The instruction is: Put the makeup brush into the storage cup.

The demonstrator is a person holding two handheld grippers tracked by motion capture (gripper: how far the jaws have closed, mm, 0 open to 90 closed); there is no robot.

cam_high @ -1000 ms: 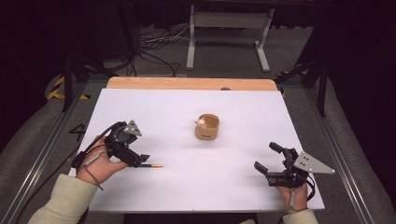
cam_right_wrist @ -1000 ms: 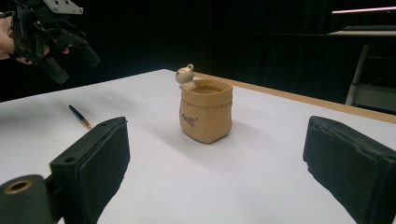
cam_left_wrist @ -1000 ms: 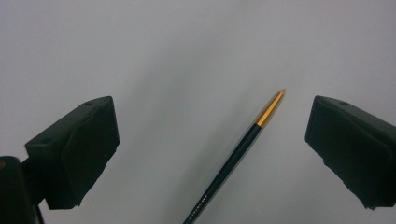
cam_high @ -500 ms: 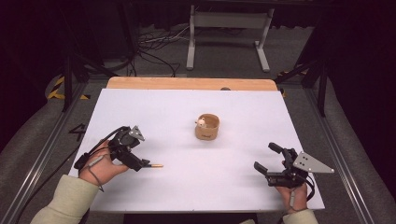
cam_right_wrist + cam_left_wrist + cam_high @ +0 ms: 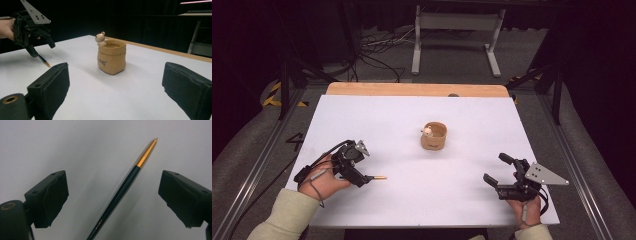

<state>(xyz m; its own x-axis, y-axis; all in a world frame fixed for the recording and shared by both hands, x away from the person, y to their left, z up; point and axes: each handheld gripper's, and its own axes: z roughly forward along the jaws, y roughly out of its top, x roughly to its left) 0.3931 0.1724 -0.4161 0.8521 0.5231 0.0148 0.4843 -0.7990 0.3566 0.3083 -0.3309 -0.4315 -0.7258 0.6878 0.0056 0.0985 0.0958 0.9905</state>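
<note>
Pen (image 5: pixel 125 187) tail cut off below.

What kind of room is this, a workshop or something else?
Probably a lab or recording studio set up for filming handwork: a white table against dark surroundings, loose cables on the floor behind it, and a metal stand.

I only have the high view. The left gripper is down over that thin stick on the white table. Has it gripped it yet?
Observer: No. In the left gripper view the pen lies between the left gripper pads, untouched; the jaws have just been closing.
Operator: What's its tip like?
Observer: A gold tapered end on a dark barrel.
Operator: And the tan cup?
Observer: Right gripper view: sack-shaped, a small bear figure on its rim.
</note>
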